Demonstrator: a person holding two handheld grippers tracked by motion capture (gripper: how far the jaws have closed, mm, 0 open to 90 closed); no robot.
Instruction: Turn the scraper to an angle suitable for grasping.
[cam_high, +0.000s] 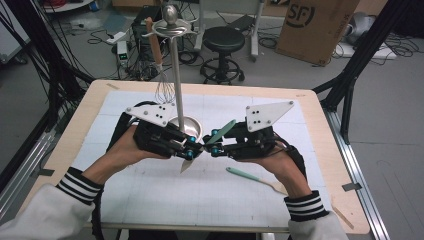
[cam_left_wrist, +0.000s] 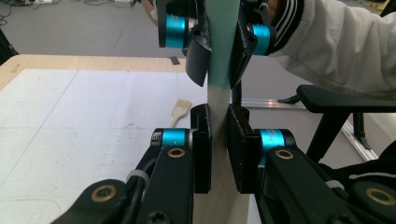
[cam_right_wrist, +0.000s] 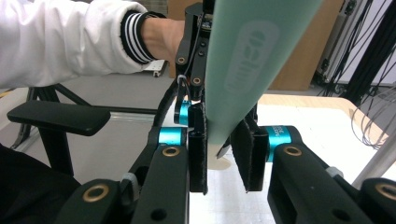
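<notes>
A spatula with a mint-green handle (cam_high: 221, 131) and a pale wooden blade (cam_high: 186, 165) hangs above the middle of the table, tilted, between both grippers. My left gripper (cam_high: 192, 152) is shut on the pale blade (cam_left_wrist: 218, 98), which runs straight up between its pads. My right gripper (cam_high: 214, 149) faces it tip to tip and is shut on the green handle (cam_right_wrist: 247, 60). In the left gripper view the right gripper (cam_left_wrist: 219, 79) clamps the handle (cam_left_wrist: 219, 42) just above my own jaws.
A metal stand (cam_high: 176, 75) with a round base (cam_high: 192, 131) rises just behind the grippers; a whisk (cam_high: 164, 90) hangs from it. A second green-handled wooden utensil (cam_high: 252, 177) lies on the white mat (cam_high: 150, 190) near the right hand. A stool (cam_high: 223, 40) and a cardboard box (cam_high: 315, 25) stand beyond the table.
</notes>
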